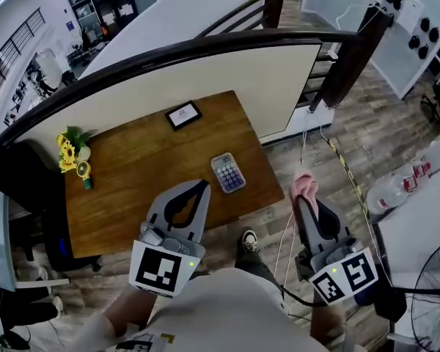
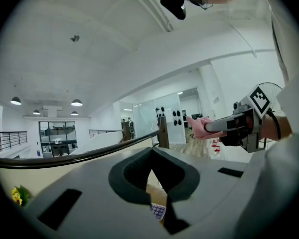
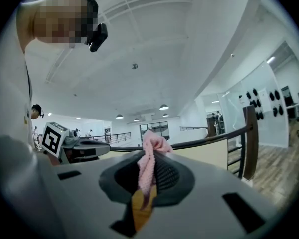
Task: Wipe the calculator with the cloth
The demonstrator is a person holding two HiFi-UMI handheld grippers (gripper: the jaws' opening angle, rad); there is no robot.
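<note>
The calculator (image 1: 228, 172), grey with pastel keys, lies flat near the front right corner of the wooden table (image 1: 132, 189). A sliver of the calculator (image 2: 158, 211) shows through the left gripper's jaws. My left gripper (image 1: 202, 188) hovers above the table's front edge, just left of the calculator, shut with nothing in it; its tips (image 2: 152, 153) meet. My right gripper (image 1: 303, 200) is held off the table's right side, over the floor, shut on a pink cloth (image 1: 305, 185). The cloth (image 3: 148, 166) sticks up past the jaws and hangs down between them.
A small black-framed card (image 1: 183, 114) lies at the table's back edge. A pot of yellow flowers (image 1: 72, 149) stands at its left end. A curved dark railing (image 1: 205, 46) and cream panel run behind the table. My shoe (image 1: 249, 241) is on the wooden floor below.
</note>
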